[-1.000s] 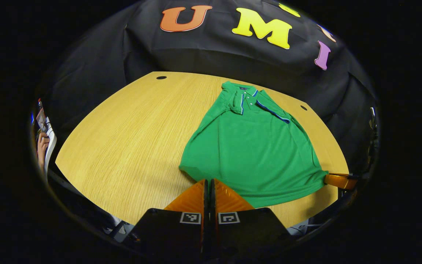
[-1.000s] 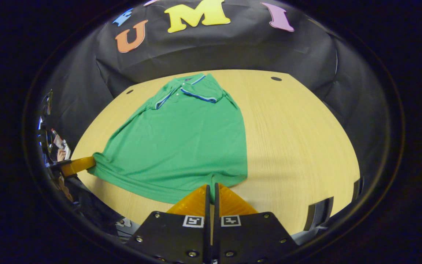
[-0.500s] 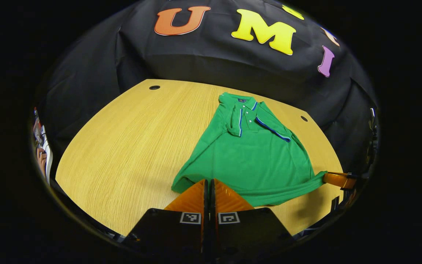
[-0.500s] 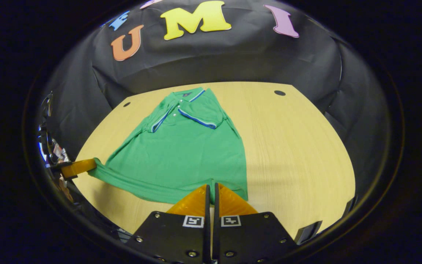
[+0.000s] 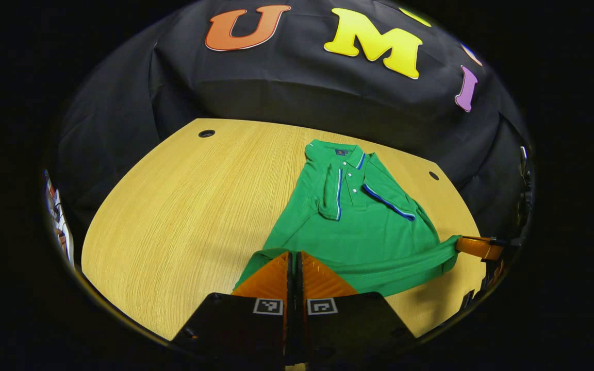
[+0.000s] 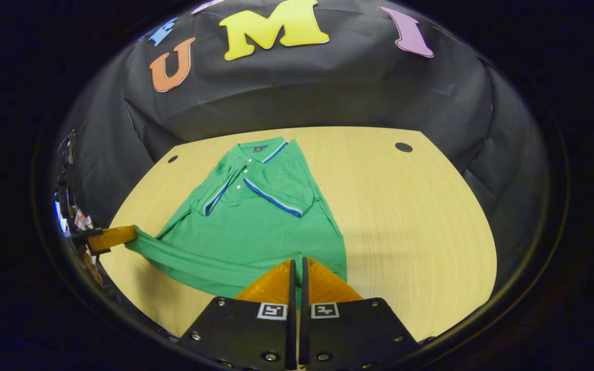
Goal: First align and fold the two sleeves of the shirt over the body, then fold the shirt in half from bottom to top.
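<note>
Left gripper view has the green shirt (image 5: 359, 226) lying on the right half of the wooden table (image 5: 173, 206), collar toward the black cloth wall. Both sleeves (image 5: 330, 188) already lie folded in over the chest, so the first part of the task looks done. The bottom hem is off the table at both corners: the left gripper (image 5: 293, 257) is pressed together on the near left corner, and the right gripper (image 5: 475, 247) shows at the far right edge of this view, pinching the other corner with the hem stretched between them. Right gripper view confirms it from the other side, with the right gripper (image 6: 297, 264) closed on cloth at its tips and the left gripper (image 6: 114, 237) holding the hem far off.

What seems left is the bottom-to-top fold itself: carrying the hem forward to the collar (image 6: 258, 149) and laying it down.

Room is generous. A broad bare stretch of table lies to the shirt's left, and a narrower strip to its right. The collar sits close to the table's far edge, so the hem has little spare table beyond it.
</note>
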### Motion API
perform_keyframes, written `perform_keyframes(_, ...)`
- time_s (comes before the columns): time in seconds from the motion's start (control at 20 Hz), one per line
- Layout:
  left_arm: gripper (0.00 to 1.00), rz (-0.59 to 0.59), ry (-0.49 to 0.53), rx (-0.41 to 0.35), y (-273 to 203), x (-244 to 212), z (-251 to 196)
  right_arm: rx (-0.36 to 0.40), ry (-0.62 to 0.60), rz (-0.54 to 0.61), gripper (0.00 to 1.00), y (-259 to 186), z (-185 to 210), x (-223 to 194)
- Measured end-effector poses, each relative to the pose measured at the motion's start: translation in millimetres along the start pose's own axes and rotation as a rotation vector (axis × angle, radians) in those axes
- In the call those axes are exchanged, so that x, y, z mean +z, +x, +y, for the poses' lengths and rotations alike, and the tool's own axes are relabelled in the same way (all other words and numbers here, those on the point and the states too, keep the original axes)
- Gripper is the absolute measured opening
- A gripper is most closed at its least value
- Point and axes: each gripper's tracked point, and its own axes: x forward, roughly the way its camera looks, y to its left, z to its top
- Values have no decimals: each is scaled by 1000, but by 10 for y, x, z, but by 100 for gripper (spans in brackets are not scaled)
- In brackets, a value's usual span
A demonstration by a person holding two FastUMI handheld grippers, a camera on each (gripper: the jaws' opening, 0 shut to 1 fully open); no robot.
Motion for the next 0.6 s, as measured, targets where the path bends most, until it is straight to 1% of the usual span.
perform_keyframes(0.25, 3, -1, 2, 2, 227, 251, -12, 6, -8, -1, 2, 230, -32, 243)
perform_keyframes(0.6, 3, -40, 12, 5, 429, 599, -30, 20, -23, -39, 3, 422, -22, 653)
